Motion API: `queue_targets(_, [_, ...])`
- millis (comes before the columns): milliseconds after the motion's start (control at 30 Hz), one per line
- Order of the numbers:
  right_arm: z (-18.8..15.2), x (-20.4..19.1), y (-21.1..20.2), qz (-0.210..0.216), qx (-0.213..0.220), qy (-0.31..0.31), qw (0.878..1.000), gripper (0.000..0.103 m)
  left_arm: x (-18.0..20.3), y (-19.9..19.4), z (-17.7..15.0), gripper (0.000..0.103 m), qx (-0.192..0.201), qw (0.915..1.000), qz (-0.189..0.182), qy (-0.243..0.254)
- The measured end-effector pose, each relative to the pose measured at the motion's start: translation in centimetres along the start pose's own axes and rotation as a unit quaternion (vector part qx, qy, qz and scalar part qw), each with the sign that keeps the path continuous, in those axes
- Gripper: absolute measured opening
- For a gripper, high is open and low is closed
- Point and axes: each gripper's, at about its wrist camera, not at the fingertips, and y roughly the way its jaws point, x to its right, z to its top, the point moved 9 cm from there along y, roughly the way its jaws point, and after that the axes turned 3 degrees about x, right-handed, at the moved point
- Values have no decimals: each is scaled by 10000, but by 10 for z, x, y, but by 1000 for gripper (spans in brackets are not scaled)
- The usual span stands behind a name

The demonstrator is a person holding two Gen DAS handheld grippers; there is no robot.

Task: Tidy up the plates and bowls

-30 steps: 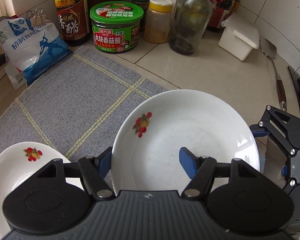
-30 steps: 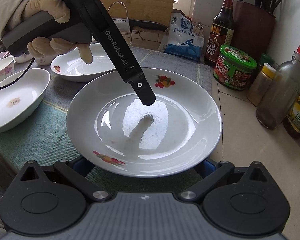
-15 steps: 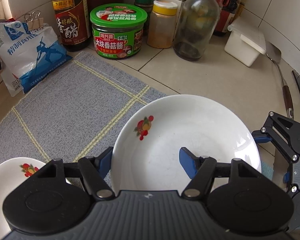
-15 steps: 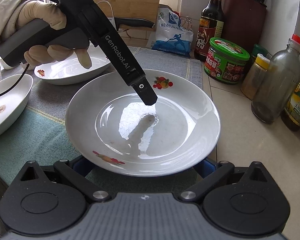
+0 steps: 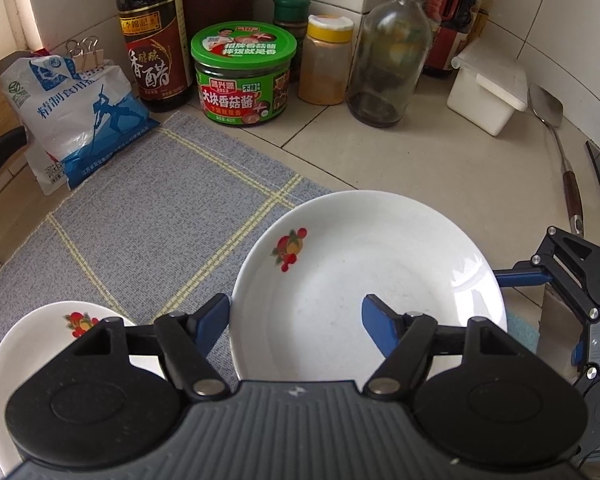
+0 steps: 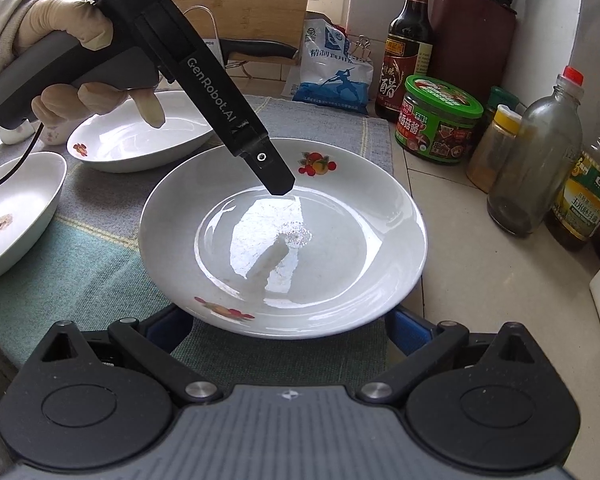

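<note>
- Deep white plate [image 5: 364, 280] sat half on the grey mat [image 5: 148, 216], half on the tiled table [image 5: 440, 168], fruit print toward the jars.
- Left hand-held gripper [image 5: 296, 322] straddled the plate's near-left rim: one blue pad outside the rim, the other over the well. Jaws had just been opening, rim between them, pads no longer looked to be pressing. Read as a release.
- Right hand-held gripper [image 6: 288, 330] came at the same plate [image 6: 284, 236] from the opposite side, jaws spread wide either side of its near rim, blue pads tucked under the edge. Contact couldn't be confirmed.
- Judgement: right one was nearer to a usable hold; next move turns on that rim lying dead ahead between its pads.
- Plate empty, only glare. Neighbouring dish [image 6: 140, 136] empty; the left dish [image 6: 16, 208] showed a brownish stain.
- Plate not stacked yet.
</note>
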Motion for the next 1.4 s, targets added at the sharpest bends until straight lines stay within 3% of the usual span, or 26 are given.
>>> queue_targets(267, [0, -7, -26, -139, 132, 376, 9991, 103, 12, -40, -3, 84, 380, 9992, 128, -51])
queue_targets(367, [0, -8, -35, -232, 177, 524, 9982, 103, 19, -56, -7, 94, 548, 9983, 121, -151])
queue_targets(533, [-5, -14, -44, -200, 157, 694, 9973, 103, 37, -82, -25, 95, 742, 9967, 158, -277])
queue_targets(1033, [-5, -58, -68, 209, 287, 280, 9990, 103, 49, -148, -118, 97, 1056, 9836, 1034, -1034])
queue_targets(1400, [4, -107, -59, 365, 171, -57, 9992, 103, 14, -184, -191, 97, 1002, 9730, 1512, -1424])
